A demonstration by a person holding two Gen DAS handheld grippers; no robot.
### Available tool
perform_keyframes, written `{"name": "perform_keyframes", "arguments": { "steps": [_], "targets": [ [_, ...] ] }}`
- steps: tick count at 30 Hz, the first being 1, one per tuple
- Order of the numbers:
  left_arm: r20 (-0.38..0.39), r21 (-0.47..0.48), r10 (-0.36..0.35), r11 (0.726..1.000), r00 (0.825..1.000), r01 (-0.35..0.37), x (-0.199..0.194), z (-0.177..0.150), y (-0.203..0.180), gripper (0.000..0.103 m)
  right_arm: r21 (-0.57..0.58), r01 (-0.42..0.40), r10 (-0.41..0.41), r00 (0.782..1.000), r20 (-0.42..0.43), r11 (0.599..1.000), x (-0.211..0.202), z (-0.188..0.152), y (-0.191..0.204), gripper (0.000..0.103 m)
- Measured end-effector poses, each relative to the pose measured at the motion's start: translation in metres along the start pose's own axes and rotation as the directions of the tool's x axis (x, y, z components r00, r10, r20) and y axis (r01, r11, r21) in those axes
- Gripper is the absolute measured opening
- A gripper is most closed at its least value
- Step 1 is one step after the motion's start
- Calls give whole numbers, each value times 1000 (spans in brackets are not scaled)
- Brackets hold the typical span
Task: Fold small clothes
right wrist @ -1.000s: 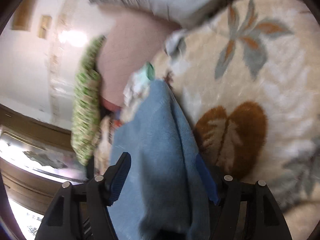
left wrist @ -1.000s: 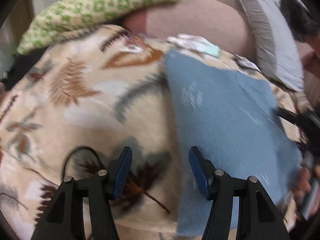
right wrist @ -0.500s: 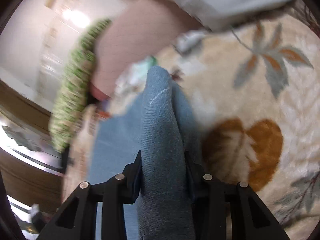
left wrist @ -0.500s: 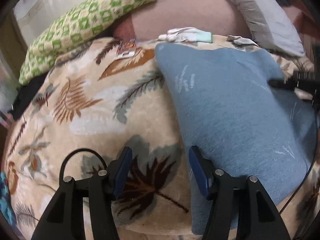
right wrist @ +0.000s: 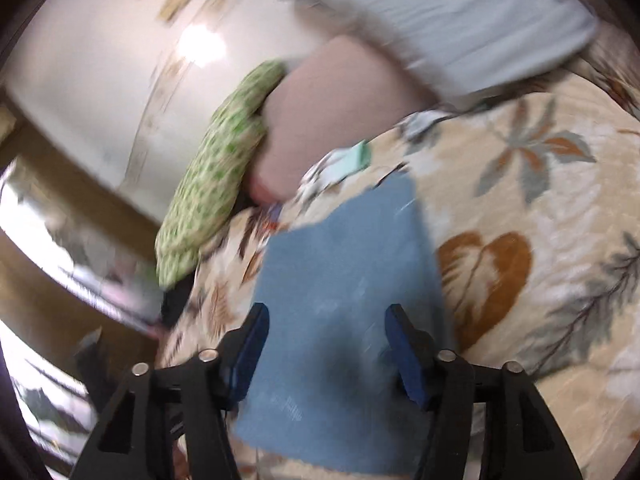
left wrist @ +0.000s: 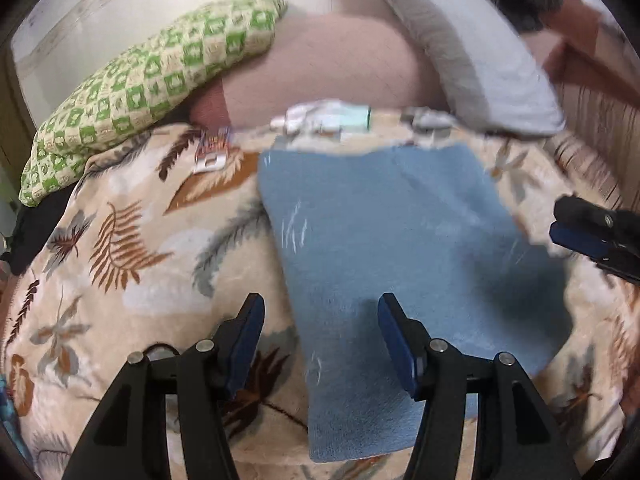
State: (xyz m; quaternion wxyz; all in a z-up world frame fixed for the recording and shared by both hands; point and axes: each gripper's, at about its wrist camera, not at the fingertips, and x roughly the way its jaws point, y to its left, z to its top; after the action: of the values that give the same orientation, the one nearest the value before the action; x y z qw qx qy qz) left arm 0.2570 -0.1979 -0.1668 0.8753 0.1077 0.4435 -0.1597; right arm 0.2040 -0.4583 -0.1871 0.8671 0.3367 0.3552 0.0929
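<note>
A blue cloth (left wrist: pixel 392 264) lies flat on the leaf-patterned blanket (left wrist: pixel 132 248). It also shows in the right wrist view (right wrist: pixel 344 308). My left gripper (left wrist: pixel 320 344) is open and empty, above the cloth's near left edge. My right gripper (right wrist: pixel 326 354) is open and empty, hovering over the cloth's right side. Its fingers (left wrist: pixel 580 236) show at the right edge of the left wrist view, apart from the cloth.
Small white and mint garments (left wrist: pixel 324 118) lie at the far edge of the blanket. Behind them are a green checked pillow (left wrist: pixel 152 84), a pink cushion (left wrist: pixel 332 68) and a grey pillow (left wrist: pixel 480 48). A black cable (left wrist: pixel 160 350) lies near my left gripper.
My right gripper was shut on the blue cloth half a second ago; it has let go, opened and drawn back. The cloth now lies flat. My left gripper stays open.
</note>
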Motion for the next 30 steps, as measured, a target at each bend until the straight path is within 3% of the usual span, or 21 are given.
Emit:
{"name": "perform_keyframes", "arguments": {
  "steps": [1, 2, 5, 8, 11, 16, 19, 22, 24, 26, 27, 30],
  "targets": [
    [-7, -2, 2, 1000, 1000, -2, 2, -5, 0, 60, -21, -4, 3, 1000, -30, 1000, 5, -6, 6, 32],
    [-5, -2, -4, 1000, 1000, 4, 2, -8, 1, 60, -41, 0, -3, 996, -84, 999, 13, -15, 12, 28],
    [-16, 28, 5, 1000, 1000, -4, 2, -19, 3, 63, -102, 56, -72, 983, -168, 993, 27, -36, 19, 27],
    [-72, 63, 6, 998, 997, -1, 24, -37, 2, 64, -94, 94, -114, 965, -237, 991, 38, -51, 10, 27],
    [-46, 12, -10, 1000, 999, 10, 35, -51, 8, 72, -101, 171, -194, 939, -285, 980, 61, -66, -16, 14],
    [-68, -56, -68, 996, 995, 64, 21, -48, 20, 71, -42, 127, -134, 953, -270, 991, 43, -62, -23, 14],
    [-16, -26, -71, 997, 997, 71, -3, -55, 20, 71, -30, 97, -102, 965, -242, 995, 25, -63, -16, 17],
    [48, 23, -46, 999, 998, 45, -20, -68, 16, 71, -105, 59, -78, 978, -194, 993, 9, -71, 9, 17],
    [-9, 60, 4, 998, 1000, -4, -7, -73, 13, 71, -107, 51, -74, 971, -226, 993, 18, -77, 15, 17],
    [-82, -8, -31, 1000, 996, 30, 7, -74, 22, 71, -96, 83, -110, 940, -324, 992, 46, -87, 14, 17],
    [-88, -53, -61, 997, 994, 56, 5, -71, 28, 71, -96, 103, -130, 930, -345, 990, 56, -92, 11, 17],
    [-39, -90, -95, 992, 995, 91, -14, -50, 38, 71, -136, 93, -133, 938, -321, 986, 48, -84, 24, 17]
  ]
}}
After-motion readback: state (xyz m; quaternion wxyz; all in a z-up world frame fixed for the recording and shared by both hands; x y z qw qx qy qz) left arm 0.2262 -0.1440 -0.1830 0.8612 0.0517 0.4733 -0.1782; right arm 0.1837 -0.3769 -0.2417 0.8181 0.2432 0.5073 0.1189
